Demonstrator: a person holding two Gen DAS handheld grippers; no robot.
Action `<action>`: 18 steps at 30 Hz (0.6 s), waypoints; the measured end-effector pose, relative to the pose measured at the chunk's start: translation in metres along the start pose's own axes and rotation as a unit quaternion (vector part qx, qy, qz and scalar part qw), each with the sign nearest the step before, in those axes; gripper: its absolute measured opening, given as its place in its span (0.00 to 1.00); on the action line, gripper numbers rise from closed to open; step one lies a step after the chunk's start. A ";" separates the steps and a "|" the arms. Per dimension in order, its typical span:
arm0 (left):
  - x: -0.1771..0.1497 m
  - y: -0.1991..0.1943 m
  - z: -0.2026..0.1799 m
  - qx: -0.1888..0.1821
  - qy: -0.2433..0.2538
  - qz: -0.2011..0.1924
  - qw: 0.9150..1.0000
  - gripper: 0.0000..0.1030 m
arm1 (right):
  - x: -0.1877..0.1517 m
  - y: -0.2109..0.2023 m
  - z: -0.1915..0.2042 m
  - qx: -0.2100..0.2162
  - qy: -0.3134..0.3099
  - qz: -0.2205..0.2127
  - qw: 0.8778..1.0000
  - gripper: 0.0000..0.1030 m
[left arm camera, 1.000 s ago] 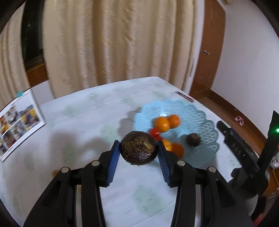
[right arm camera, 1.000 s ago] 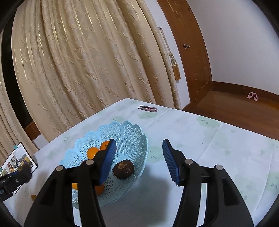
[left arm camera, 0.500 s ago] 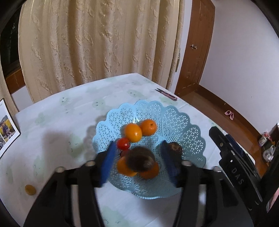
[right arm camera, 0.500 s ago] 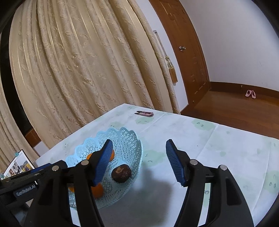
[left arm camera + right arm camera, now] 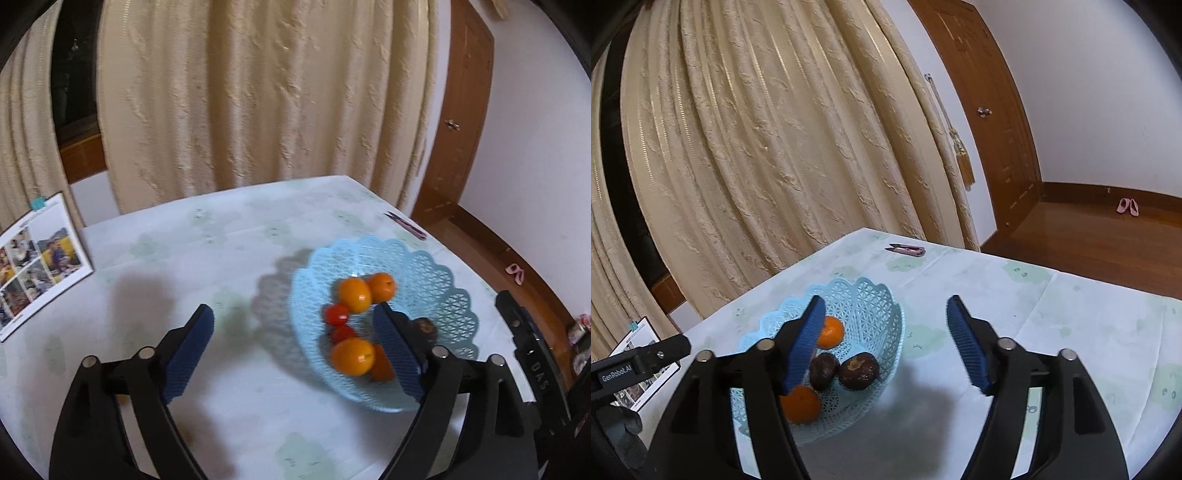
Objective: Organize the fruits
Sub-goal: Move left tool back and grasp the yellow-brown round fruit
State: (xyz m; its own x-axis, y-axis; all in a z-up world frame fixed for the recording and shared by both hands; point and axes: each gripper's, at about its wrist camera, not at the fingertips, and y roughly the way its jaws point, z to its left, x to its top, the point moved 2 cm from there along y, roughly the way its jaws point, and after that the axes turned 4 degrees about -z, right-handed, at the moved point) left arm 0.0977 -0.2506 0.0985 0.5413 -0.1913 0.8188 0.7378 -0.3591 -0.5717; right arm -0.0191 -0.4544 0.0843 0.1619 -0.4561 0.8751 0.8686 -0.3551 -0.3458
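A light blue lattice basket (image 5: 424, 273) stands on the table and holds several oranges (image 5: 354, 295), two small tomatoes (image 5: 336, 314) and dark brown fruit (image 5: 424, 326). My left gripper (image 5: 291, 325) hovers just left of the basket; its jaws are opening and nothing is between them. In the right wrist view the basket (image 5: 871, 299) shows two dark brown fruits (image 5: 858, 369) side by side between oranges (image 5: 831, 332). My right gripper (image 5: 886, 314) hangs over the basket's right rim, its jaws also opening on nothing.
A photo calendar (image 5: 37, 258) leans at the table's far left. A small pink clipper (image 5: 908, 250) lies near the far table edge. Curtains hang behind the table, and a wooden door and floor lie to the right. The left gripper's body (image 5: 639, 365) reaches in from the left.
The left gripper carried the dark brown fruit over the basket, let it go there, spread its jaws wide and drew back to the left. The right jaws widened.
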 end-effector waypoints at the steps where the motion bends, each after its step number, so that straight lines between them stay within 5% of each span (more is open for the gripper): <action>1: 0.000 -0.002 0.005 0.006 -0.001 -0.001 1.000 0.86 | 0.000 -0.001 0.001 0.003 -0.002 -0.001 1.000 0.70; 18: -0.038 -0.027 0.124 0.112 -0.090 0.021 0.989 0.88 | -0.005 -0.003 0.018 0.038 -0.029 0.005 0.999 0.78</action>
State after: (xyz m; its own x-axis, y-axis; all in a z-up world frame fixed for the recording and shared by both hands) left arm 0.1064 -0.1205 0.0761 0.6211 -0.0277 0.7832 0.7735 -0.1387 -0.6184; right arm -0.0142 -0.4358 0.0872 0.1955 -0.4094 0.8912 0.8993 -0.2877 -0.3294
